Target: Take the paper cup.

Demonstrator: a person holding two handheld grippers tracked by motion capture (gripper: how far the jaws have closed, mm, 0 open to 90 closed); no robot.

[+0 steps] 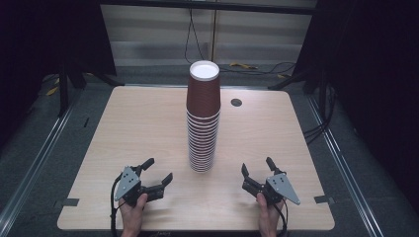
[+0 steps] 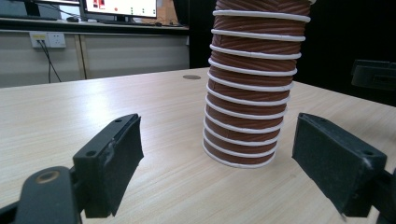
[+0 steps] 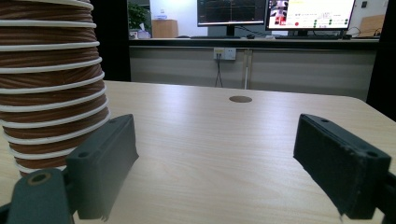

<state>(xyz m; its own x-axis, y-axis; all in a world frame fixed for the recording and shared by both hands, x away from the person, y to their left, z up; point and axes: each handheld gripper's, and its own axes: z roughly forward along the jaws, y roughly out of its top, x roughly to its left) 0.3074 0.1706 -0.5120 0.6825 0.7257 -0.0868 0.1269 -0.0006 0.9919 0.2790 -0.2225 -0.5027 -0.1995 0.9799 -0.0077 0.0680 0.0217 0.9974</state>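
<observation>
**Tall stack of paper cups between two open tongs**

Seen from above: a pale wooden table, with a tall stack of brown paper cups standing upright on it, a little toward the near edge and about midway between the left and right edges. White rims ringing the stack all the way up; white inside of the top cup facing upward. A small dark round grommet set into the table toward the far edge, just right of the stack.

Near the front edge, left of the stack — the left tongs, held in a hand coming in from below, jaws apart, nothing between them, pointing toward the foot of the stack but well short of it. In the left gripper view, the two black pads spread wide, with the lower part of the stack beyond them, closer to the right-hand pad, not touching either.

Near the front edge, right of the stack — the right tongs, held in the other hand, jaws likewise apart and empty. In the right gripper view, the stack off at the left edge of the picture, behind the left-hand pad, with bare table between the pads and the grommet farther off.

Both tongs low over the table, roughly level with each other, the stack standing between them and slightly farther from the front edge.
</observation>
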